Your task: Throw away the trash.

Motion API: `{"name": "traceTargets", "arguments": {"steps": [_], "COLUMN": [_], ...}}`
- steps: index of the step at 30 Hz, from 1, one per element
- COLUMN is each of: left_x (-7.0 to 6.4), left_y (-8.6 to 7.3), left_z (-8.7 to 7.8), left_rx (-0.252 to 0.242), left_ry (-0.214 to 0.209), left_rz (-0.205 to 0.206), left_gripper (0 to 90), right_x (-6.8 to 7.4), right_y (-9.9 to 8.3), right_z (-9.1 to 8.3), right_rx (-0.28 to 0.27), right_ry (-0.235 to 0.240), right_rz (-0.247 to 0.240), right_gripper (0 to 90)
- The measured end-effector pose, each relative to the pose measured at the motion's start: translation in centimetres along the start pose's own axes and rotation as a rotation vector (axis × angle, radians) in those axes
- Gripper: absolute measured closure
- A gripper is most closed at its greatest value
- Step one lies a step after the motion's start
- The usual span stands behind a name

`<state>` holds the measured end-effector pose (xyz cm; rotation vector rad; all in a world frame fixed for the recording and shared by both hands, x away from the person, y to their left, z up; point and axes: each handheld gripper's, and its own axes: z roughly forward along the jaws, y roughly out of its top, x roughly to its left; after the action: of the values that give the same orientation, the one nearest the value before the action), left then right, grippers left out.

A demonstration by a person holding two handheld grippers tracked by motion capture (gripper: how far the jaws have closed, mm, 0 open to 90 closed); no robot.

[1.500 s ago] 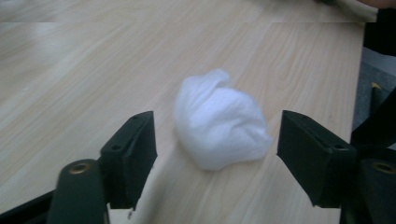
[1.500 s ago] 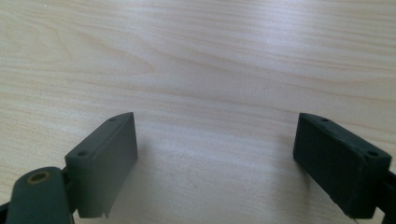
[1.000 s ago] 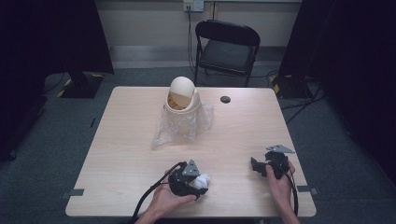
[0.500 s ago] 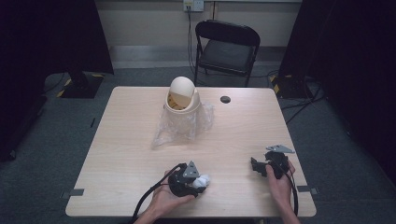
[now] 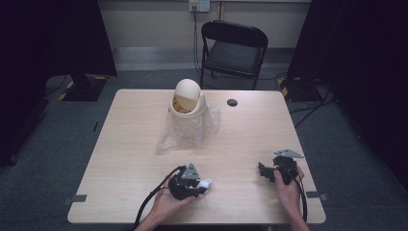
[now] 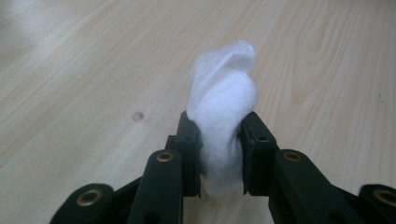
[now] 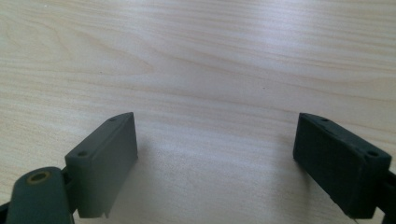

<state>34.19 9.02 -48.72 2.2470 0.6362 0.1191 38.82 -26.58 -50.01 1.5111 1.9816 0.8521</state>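
- While the table [image 5: 125, 144] carries everything, the small beige bin [image 5: 187, 103] with its domed swing lid stands toward the far edge, a little left of the middle
- Around the foot of the bin lies a crumpled clear plastic bag [image 5: 185, 132], touching it and spreading toward the near side
- Right of the bin, well apart from it, a small black disc [image 5: 232, 102] sits on the wood
- Nearer than the bin, close to the near edge, the left gripper [image 5: 204, 185] rests low over the table in the person's left hand [image 5: 168, 204], its jaws closed tight on a white wad of cotton [image 6: 224, 126]
- The wad bulges above and below the black jaws, pinched at its middle, its top curling over in the left gripper view
- Well to the right of the bin and also by the near edge, the right gripper [image 5: 263, 172] sits in the right hand [image 5: 286, 190], its jaws spread wide with bare wood between them
- Behind the bin, beyond the table, a black folding chair [image 5: 233, 48] stands on the grey floor
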Motion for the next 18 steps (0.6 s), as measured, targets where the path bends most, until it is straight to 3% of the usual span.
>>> {"name": "traceTargets", "arguments": {"steps": [10,18], "left_x": [0.9,2.3], "left_y": [0.5,0.7], "left_z": [-1.6,-2.9], "left_rx": [-0.047,-0.093], "left_ry": [0.001,0.027], "left_rz": [-0.016,-0.073], "left_gripper": [73.7,75.2], "right_x": [0.0,0.0], "right_y": [0.0,0.0], "right_z": [0.0,0.0], "right_rx": [-0.001,0.000], "right_ry": [0.001,0.001], "right_rz": [0.000,0.001], "right_gripper": [13.0,13.0]}}
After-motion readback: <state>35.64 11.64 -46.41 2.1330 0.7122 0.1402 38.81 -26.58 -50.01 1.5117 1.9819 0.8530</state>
